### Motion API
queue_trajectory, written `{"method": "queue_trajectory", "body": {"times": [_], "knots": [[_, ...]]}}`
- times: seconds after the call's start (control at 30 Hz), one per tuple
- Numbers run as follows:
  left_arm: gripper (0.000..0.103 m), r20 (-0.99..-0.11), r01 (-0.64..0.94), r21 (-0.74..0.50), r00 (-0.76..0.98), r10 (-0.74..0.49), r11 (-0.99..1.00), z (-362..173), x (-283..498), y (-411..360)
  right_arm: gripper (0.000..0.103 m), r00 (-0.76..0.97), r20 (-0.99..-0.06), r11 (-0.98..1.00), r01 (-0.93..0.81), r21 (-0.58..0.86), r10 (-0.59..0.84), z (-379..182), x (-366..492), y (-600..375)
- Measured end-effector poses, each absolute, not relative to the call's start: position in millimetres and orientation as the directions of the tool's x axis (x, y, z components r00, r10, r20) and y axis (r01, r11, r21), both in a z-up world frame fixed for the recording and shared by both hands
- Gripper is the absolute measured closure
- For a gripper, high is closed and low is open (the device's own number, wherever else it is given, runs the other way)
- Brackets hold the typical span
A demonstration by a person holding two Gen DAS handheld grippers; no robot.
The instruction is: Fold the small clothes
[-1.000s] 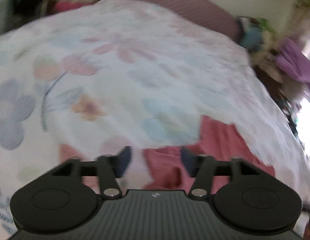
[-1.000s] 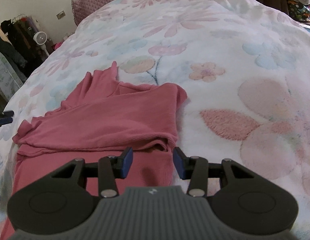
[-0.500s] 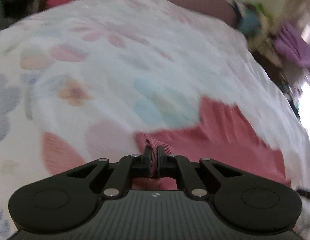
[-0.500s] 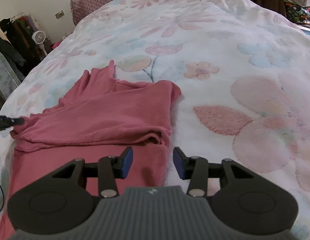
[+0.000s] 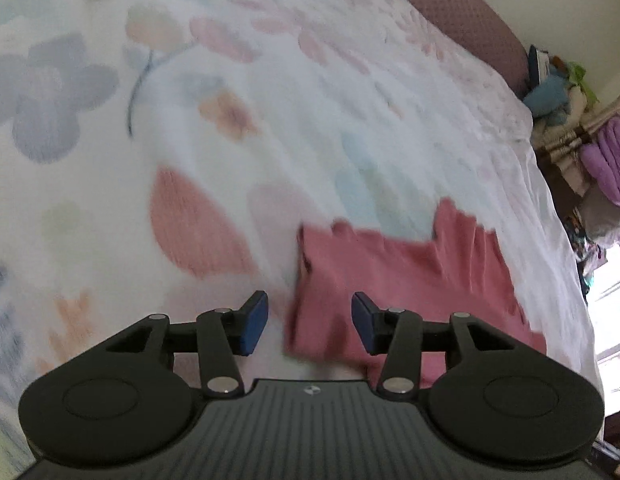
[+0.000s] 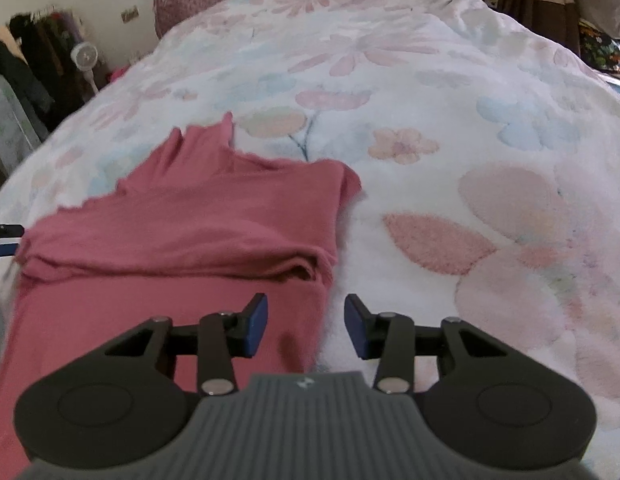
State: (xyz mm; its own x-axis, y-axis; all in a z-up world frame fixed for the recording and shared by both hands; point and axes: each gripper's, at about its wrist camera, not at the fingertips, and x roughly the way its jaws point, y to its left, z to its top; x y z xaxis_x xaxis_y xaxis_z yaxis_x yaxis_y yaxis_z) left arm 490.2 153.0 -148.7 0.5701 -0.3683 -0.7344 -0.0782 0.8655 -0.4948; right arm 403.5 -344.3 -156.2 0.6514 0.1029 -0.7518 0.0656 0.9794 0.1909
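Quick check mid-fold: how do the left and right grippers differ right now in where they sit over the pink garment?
The left gripper has just been opening, and the pink garment lies loose between its pads. The right gripper straddles the garment's right edge, half over the floral bedspread. The left wrist view is motion-blurred; the right wrist view is fairly sharp. Both are open and grip nothing.

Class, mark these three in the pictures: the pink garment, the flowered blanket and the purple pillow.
pink garment [image 6: 198, 216], right wrist view, on the folded-over top layer.
flowered blanket [image 6: 490, 128], right wrist view, on a pale patch.
purple pillow [image 5: 462, 12], left wrist view, on its dotted face.
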Motion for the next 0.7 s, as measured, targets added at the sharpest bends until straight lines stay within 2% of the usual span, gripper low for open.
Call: {"method": "queue_trajectory", "body": {"times": [0.07,0.17,0.23,0.27,0.33,0.37,0.47,0.6,0.7], "knots": [[0.049,-0.733,-0.089,-0.508,0.567,-0.376,0.857,-155.6,489.2,150.8,0.068,0.639,-0.763,0.982,0.067,0.178,0.095,-160.4,406.7,-345.2],[0.067,-0.720,-0.092,-0.539,0.566,-0.401,0.837,-159.1,490.3,146.3,0.071,0.649,-0.756,0.982,0.076,0.171,0.081,-161.5,413.4,-346.8],[0.093,-0.717,-0.074,-0.533,0.568,-0.404,0.843,-155.7,492.2,141.7,0.072,0.655,-0.752,0.978,0.091,0.187,0.082,-161.6,422.0,-351.5],[0.099,-0.717,-0.070,-0.527,0.572,-0.399,0.847,-153.4,493.4,140.6,0.076,0.654,-0.752,0.976,0.098,0.193,0.083,-162.1,426.0,-353.6],[0.101,-0.706,-0.066,-0.521,0.594,-0.386,0.851,-147.1,493.0,139.3,0.098,0.628,-0.772,0.977,0.091,0.194,0.094,-167.4,437.3,-355.1],[0.101,-0.691,-0.060,-0.526,0.611,-0.386,0.848,-140.8,491.2,139.4,0.103,0.615,-0.782,0.976,0.089,0.197,0.102,-169.6,441.6,-355.8],[0.101,-0.672,-0.033,-0.506,0.642,-0.370,0.862,-122.2,487.4,142.5,0.103,0.626,-0.775,0.984,0.069,0.162,0.083,-162.6,440.4,-356.3],[0.101,-0.778,-0.064,-0.372,0.565,-0.274,0.926,-138.5,492.4,138.1,0.103,0.568,-0.819,0.989,0.059,0.137,0.080,-177.2,441.8,-357.2],[0.096,-0.785,-0.107,-0.393,0.556,-0.273,0.913,-149.2,488.7,145.4,0.103,0.570,-0.817,0.985,0.077,0.152,0.081,-180.5,442.3,-357.4]]}}
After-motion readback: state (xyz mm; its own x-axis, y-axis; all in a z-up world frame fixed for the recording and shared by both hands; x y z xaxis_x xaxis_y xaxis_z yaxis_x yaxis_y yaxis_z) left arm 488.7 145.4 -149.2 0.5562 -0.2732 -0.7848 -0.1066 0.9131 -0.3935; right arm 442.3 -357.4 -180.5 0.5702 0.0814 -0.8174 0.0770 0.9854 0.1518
